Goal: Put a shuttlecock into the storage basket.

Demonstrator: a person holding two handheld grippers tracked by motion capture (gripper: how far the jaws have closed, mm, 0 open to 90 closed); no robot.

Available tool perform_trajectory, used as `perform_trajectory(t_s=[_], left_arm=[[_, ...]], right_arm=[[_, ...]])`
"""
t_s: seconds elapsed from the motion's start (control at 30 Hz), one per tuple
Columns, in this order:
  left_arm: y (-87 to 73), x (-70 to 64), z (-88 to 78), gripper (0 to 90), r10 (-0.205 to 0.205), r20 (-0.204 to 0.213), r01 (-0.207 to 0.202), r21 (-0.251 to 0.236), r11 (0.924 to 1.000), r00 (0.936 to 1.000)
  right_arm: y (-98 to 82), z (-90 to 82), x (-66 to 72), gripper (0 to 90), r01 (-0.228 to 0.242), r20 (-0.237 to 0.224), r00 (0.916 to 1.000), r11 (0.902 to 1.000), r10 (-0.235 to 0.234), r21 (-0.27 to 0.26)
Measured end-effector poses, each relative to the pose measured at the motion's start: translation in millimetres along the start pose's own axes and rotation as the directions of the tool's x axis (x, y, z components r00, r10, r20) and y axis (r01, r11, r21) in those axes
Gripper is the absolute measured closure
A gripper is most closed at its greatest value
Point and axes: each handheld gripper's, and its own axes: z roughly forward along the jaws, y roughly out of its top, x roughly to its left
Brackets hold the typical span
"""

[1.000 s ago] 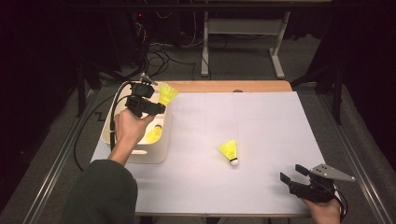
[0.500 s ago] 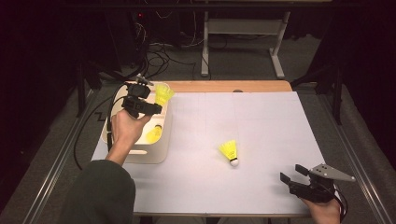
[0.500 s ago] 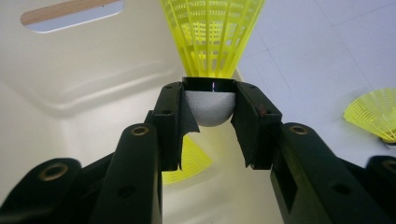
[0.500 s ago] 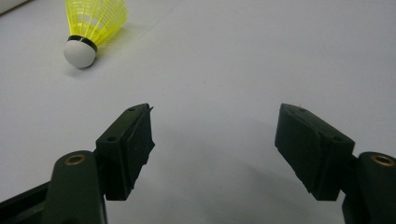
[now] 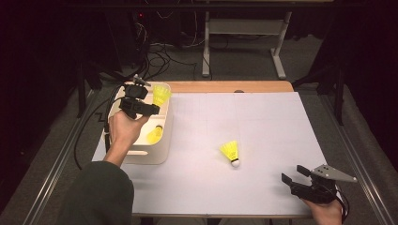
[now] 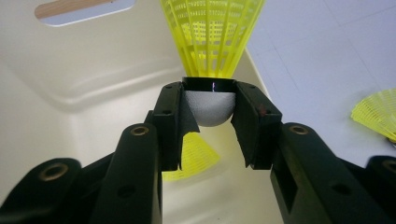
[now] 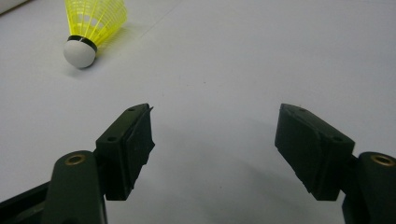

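My left gripper [image 5: 149, 108] [image 6: 210, 119] is shut on the white cork of a yellow shuttlecock [image 5: 161, 94] [image 6: 211, 44], held over the white bin [image 5: 143, 154] [image 6: 70, 88] at the table's left. A second yellow shuttlecock [image 5: 154, 134] [image 6: 192, 156] lies inside the bin. A third yellow shuttlecock [image 5: 230, 152] [image 7: 91, 28] lies on the white table sheet, cork toward me; the left gripper view catches its skirt [image 6: 377, 114] at the right edge. My right gripper [image 5: 294, 177] [image 7: 215, 147] rests open near the front right corner, nothing between its jaws.
The white sheet [image 5: 263, 122] covers the table, with a wooden strip [image 5: 225, 86] along its far edge. Cables [image 5: 89, 126] trail off the left side past the bin. A table frame [image 5: 244, 33] stands on the floor beyond.
The left gripper has shifted slightly with its shuttlecock above the bin. The right gripper has stayed where it was.
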Motion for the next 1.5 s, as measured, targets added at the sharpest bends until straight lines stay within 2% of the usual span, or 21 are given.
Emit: perform_trajectory(t_s=[0.67,1.5], left_arm=[[-7.3,14.4,6.6,64.5,-0.039,-0.014,0.039,0.017,0.9991,0.9991],[-12.5,25.4,26.4,64.5,-0.077,-0.029,0.079,0.067,0.9946,0.9966]], right_arm=[[0.0,0.1,0.2,28.3,0.001,0.0,1.0,1.0,-0.001,0.002],[0.0,0.1,0.3,28.3,0.002,0.0,1.0,1.0,-0.002,0.003]])
